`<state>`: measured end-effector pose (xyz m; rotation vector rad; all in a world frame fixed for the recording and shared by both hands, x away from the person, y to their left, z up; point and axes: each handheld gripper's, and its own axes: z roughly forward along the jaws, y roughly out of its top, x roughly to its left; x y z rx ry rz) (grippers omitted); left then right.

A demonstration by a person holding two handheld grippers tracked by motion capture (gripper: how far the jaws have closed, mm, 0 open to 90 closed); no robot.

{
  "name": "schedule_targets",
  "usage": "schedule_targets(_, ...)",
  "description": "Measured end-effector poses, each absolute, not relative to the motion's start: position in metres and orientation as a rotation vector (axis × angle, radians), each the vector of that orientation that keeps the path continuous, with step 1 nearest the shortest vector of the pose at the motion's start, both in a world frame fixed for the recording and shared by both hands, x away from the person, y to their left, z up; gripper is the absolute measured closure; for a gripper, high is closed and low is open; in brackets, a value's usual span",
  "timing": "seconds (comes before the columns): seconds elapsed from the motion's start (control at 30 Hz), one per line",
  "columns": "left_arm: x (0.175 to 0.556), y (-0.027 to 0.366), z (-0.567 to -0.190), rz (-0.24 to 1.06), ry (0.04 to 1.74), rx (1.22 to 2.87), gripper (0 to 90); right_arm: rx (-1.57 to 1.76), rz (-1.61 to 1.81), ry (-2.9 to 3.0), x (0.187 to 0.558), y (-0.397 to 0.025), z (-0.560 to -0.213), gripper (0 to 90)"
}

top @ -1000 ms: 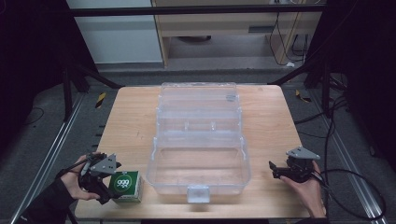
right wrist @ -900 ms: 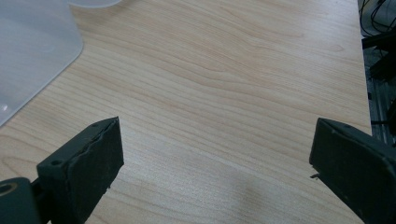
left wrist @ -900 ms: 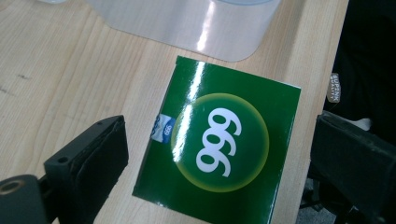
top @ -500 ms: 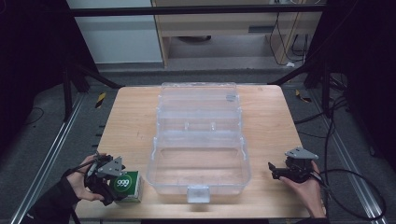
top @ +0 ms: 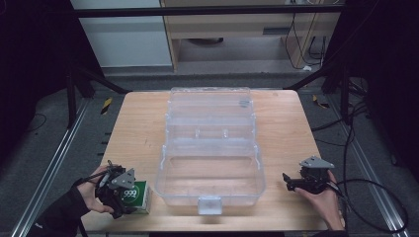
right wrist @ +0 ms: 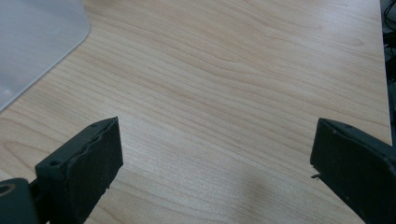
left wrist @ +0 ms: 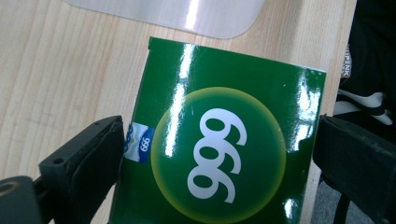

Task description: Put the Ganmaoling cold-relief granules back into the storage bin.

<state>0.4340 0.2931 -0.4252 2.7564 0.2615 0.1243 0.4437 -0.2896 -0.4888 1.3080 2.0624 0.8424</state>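
The left gripper [left wrist: 219,154] is spread wide around a green box [left wrist: 224,149] printed "999", one jaw at each side of it; whether the pads press it I cannot tell. That box lies flat on the desk [top: 138,133], just beside the front left corner of the open clear plastic case [top: 211,148]. The right gripper [top: 287,180] rests off the case's front right corner, jaws wide apart over bare wood, holding nothing.
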Motion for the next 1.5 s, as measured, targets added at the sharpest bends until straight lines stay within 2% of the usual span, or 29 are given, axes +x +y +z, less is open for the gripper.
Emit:
schedule_targets(0.57, 0.44, 0.29, -0.434, 0.092, 0.228, 2.808, 7.6, 1.303, 0.835, 2.082, 0.444, -0.289, -0.491, 3.0)
schedule_targets(0.73, 0.439, 0.291, -0.432, 0.079, 0.226, 2.796, 13.3, 1.304, 0.837, 2.084, 0.444, -0.29, -0.491, 3.2)
schedule_targets(1.0, 0.436, 0.292, -0.429, 0.059, 0.225, 2.798, 14.7, 1.302, 0.838, 2.089, 0.445, -0.29, -0.493, 3.4)
schedule_targets(1.2, 0.434, 0.293, -0.416, 0.059, 0.229, 2.787, 14.9, 1.307, 0.84, 2.095, 0.444, -0.29, -0.493, 3.5)
schedule_targets(1.5, 0.435, 0.296, -0.38, 0.129, 0.238, 2.757, 14.9, 1.304, 0.84, 2.095, 0.444, -0.29, -0.493, 3.5)
